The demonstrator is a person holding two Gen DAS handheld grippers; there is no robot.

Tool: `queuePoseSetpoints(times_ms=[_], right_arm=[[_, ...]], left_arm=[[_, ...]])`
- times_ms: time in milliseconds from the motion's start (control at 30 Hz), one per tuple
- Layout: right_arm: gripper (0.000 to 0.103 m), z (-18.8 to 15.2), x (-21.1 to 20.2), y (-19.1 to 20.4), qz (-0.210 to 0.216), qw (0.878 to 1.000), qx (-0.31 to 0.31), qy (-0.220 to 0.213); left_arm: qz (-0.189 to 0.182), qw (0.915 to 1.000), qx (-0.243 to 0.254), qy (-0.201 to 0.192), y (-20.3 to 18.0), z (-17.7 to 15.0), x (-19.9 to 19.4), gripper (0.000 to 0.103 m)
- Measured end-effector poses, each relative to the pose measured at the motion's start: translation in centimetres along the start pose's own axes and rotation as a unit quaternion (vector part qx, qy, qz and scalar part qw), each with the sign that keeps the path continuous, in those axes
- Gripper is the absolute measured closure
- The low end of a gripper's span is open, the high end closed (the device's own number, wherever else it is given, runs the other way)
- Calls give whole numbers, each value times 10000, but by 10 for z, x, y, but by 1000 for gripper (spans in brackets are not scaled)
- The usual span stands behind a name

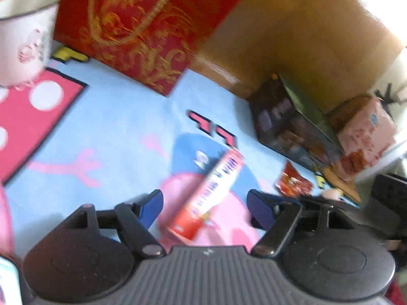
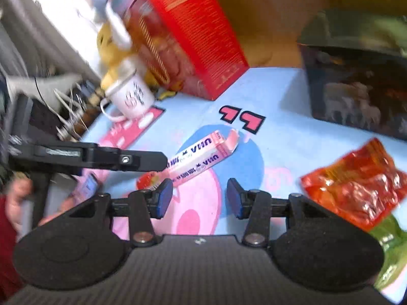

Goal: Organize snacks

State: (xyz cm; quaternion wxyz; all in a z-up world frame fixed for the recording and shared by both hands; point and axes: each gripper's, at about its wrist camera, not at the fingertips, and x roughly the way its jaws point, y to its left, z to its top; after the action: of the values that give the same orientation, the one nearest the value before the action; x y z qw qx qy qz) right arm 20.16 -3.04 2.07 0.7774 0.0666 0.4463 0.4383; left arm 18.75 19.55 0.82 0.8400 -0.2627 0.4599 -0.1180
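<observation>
While both claws hang over the desk covered in a light-blue cartoon-print cloth [image 2: 279, 94], neither grips anything. The left gripper [image 1: 204, 206] stands wide open with its blue pads either side of the long pink-and-white snack box [image 1: 211, 193], which lies flat on the cloth near the middle of the desk; the pads do not press on it. In the right wrist view that same snack box [image 2: 195, 158] lies slantwise, its far end flap torn open, and one finger of the left gripper [image 2: 142, 161] reaches its near end from the left. The right gripper [image 2: 199, 199] is released too, jaws partly apart, nothing between them, hovering just short of the box.

Along the far edge of the desk stands a tall red cardboard box with gold ornament and a rope handle [image 1: 137, 30]. Near the far left corner sits a white enamel mug with a pink print [image 2: 132, 95]; what is in it cannot be told. Toward the far right corner stands a dark printed box with a green top [image 2: 356, 81], its contents hidden. A crinkled orange-red foil snack bag [image 2: 356, 190] lies by the right edge of the desk, well apart from the pink box. A hand and red sleeve [image 2: 15, 203] show at the left.
</observation>
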Motion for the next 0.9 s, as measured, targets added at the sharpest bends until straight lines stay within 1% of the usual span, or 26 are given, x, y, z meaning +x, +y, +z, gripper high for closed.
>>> queuePoseSetpoints(times_ms=[67, 133, 167, 200, 300, 367, 500, 567, 600, 633, 667, 700, 733, 767, 800, 833, 900], right_arm=[[53, 3, 5, 6, -244, 9994, -228, -55], [53, 9, 4, 3, -575, 9970, -449, -272], [53, 14, 4, -1, -649, 9962, -451, -359], [53, 18, 3, -8, -651, 9964, -347, -408], [53, 31, 0, -35, -440, 9972, 237, -563], [53, 39, 2, -44, -344, 9961, 510, -626], [53, 53, 23, -44, -284, 9960, 647, -551], [54, 54, 33, -41, -264, 9965, 660, -439], [55, 55, 39, -40, -222, 9971, 650, -341], [60, 55, 43, -39, -132, 9977, 625, -206], [78, 53, 47, -37, -57, 9983, 571, -106], [80, 50, 47, -33, 0, 9988, 474, -90], [83, 47, 42, -30, -12, 9992, 379, -106], [88, 44, 37, -27, -23, 9996, 279, -101], [88, 41, 29, -24, -61, 9997, 195, -123], [88, 37, 21, -22, -186, 9996, 112, -172], [88, 27, 4, -21, -322, 9991, -31, -270]], left_arm=[[-43, 10000, 15, 10, -10, -5, 7, 29], [76, 9998, 176, -85, -21, -10, 12, 28], [134, 9996, 237, -120, -25, -12, 14, 28], [160, 9995, 238, -154, -27, -14, 14, 29], [107, 9997, 88, -204, -23, -22, 4, 29], [141, 9994, 68, -299, -19, -29, -8, 29], [178, 9979, -115, -606, -12, -44, -32, 29], [117, 9975, -254, -647, -8, -54, -37, 29], [54, 9976, -330, -606, -5, -57, -36, 31], [-22, 9978, -388, -535, -3, -61, -32, 38], [-69, 9979, -423, -477, 0, -63, -29, 42], [-79, 9974, -399, -592, 1, -64, -28, 46], [-58, 9972, -417, -612, 2, -62, -27, 51], [-60, 9970, -480, -610, 3, -60, -26, 51], [-103, 9965, -554, -613, 5, -57, -24, 51], [-133, 9964, -581, -610, 6, -53, -22, 51], [-92, 9968, -500, -616, 1, -49, -17, 51]])
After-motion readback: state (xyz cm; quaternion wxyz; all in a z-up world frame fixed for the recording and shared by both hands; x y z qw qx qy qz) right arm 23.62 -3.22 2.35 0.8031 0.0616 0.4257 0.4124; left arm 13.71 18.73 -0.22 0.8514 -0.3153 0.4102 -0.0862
